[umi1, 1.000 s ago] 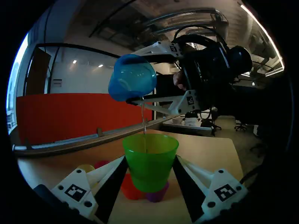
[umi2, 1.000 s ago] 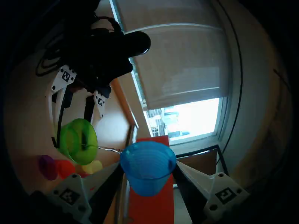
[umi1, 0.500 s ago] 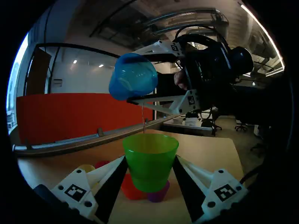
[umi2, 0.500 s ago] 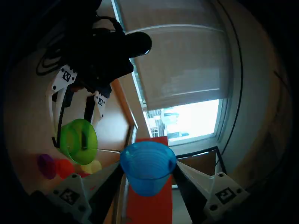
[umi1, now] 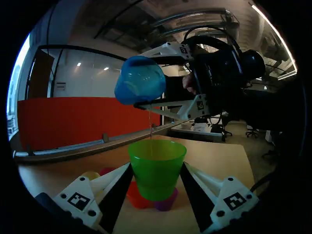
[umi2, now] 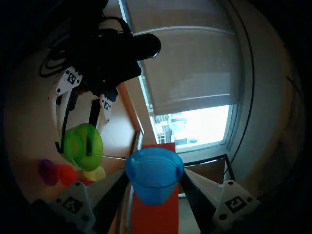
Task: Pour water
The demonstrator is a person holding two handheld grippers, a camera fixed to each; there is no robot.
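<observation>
Left gripper view: left gripper (umi1: 156, 175), both fingers closed against the sides of the green cup (umi1: 156, 167), which is held upright above the table (umi1: 218, 156).

Right gripper (umi1: 139, 80), seen farther off and higher: fingers clamped on the blue cup (umi1: 139, 80), which is tipped mouth-down over the green cup. A thin water stream (umi1: 150, 124) falls from its lower rim into the green cup's mouth.

Table, pale wood. Behind and below the green cup stand small cups: orange cup (umi1: 134, 195), purple cup (umi1: 167, 202), yellow cup (umi1: 90, 175), pink cup (umi1: 106, 171).

Room: red wall panel (umi1: 70, 121) along the far side, glass partition above it, exposed ceiling with strip lights, office chairs (umi1: 253, 132) at right.

Right gripper view: blue cup seen from its open mouth, pinched between the near fingers. The green cup sits lower left, in the other gripper's fingers. A window (umi2: 195, 126) shows bright, with a drawn blind (umi2: 187, 70) above.
</observation>
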